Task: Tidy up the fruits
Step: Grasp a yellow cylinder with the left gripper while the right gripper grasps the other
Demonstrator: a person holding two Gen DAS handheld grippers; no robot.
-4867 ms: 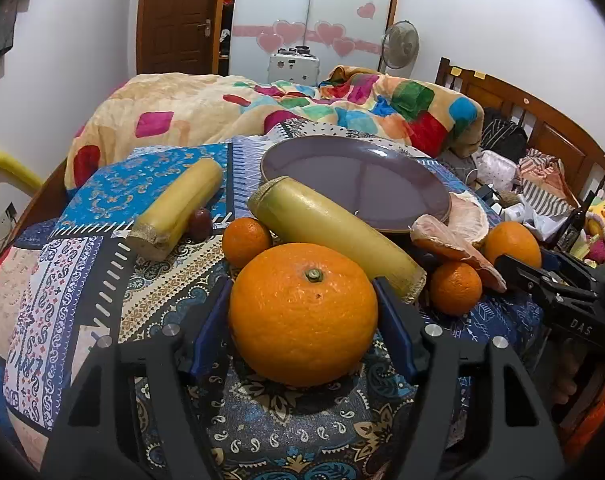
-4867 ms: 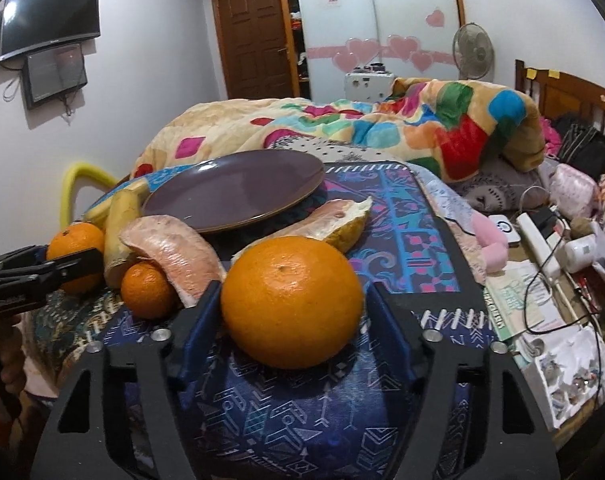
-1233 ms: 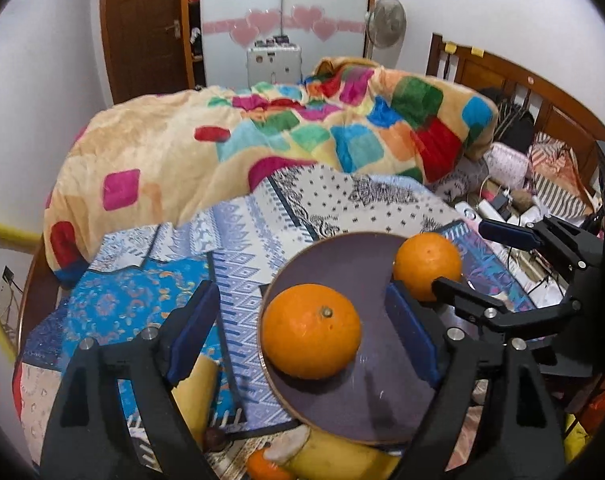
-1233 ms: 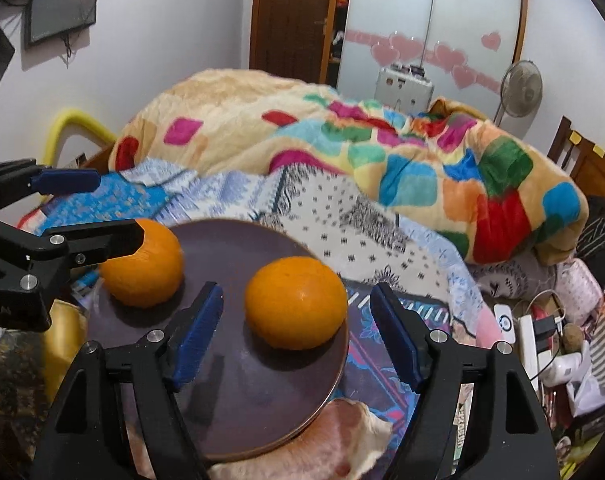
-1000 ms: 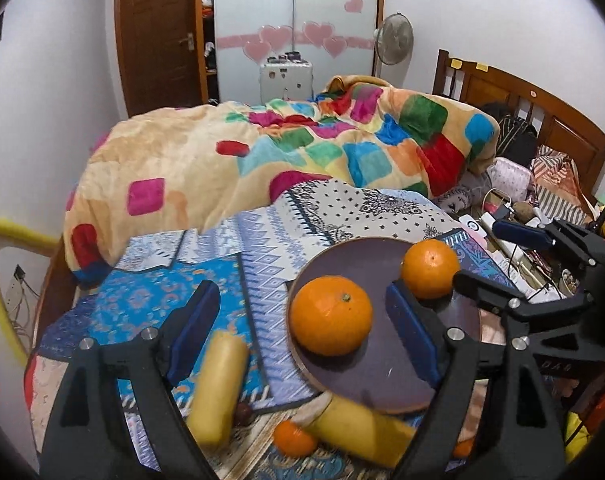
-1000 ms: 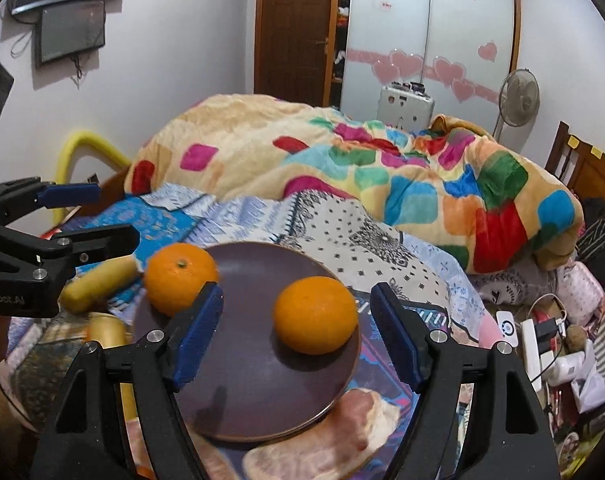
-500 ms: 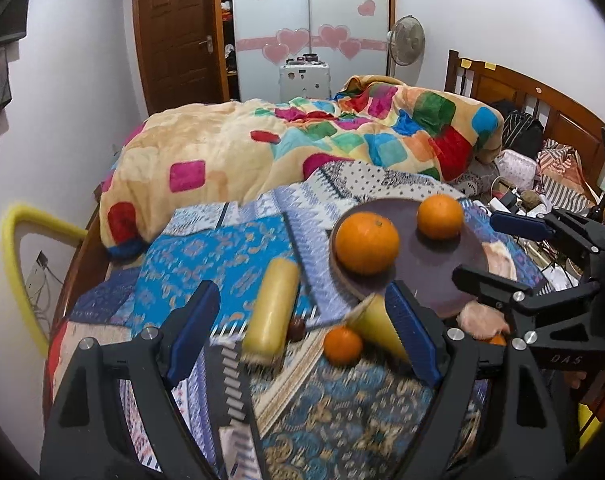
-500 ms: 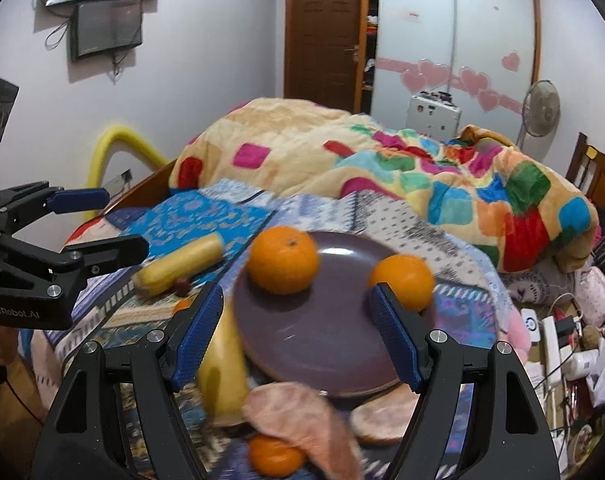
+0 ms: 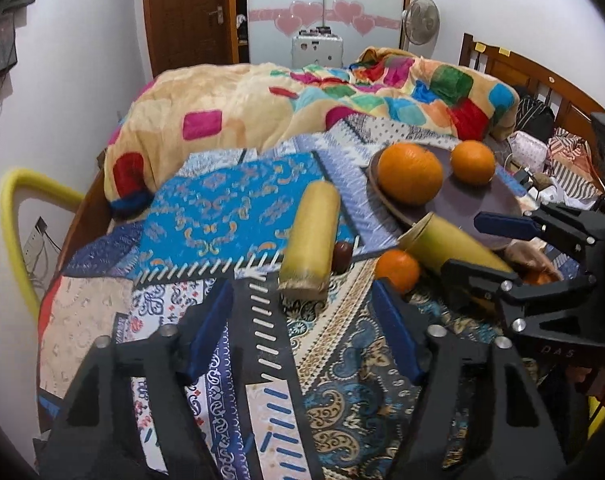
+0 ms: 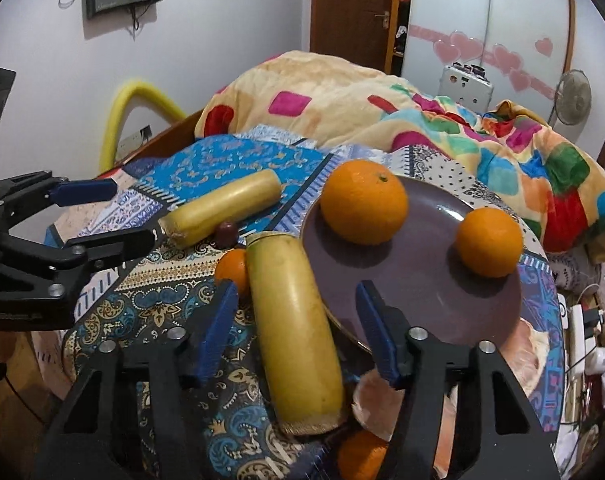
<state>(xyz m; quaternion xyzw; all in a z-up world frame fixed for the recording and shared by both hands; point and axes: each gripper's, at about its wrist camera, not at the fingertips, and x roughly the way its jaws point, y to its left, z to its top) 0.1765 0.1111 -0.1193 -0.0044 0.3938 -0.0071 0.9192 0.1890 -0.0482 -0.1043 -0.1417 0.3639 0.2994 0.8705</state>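
Two big oranges (image 10: 364,201) (image 10: 489,241) sit on the brown plate (image 10: 414,292); the plate also shows in the left wrist view (image 9: 482,204). My right gripper (image 10: 296,330) is open over a yellow cane piece (image 10: 294,336), its jaws on either side of it. My left gripper (image 9: 302,332) is open and empty just short of the second yellow cane piece (image 9: 312,236). A small orange (image 9: 397,270) and a dark red fruit (image 9: 342,256) lie between the two pieces. Another small orange (image 10: 360,456) lies at the front edge.
Pomelo segments (image 10: 536,354) lie by the plate's right side. A colourful quilt (image 9: 302,108) is piled behind the patterned cloth (image 9: 230,208). A yellow chair frame (image 9: 16,232) stands at left, and clutter (image 10: 590,320) at right.
Both grippers released their oranges onto the plate, drew back and came down. The left now faces the left cane piece, the right straddles the cane piece by the plate.
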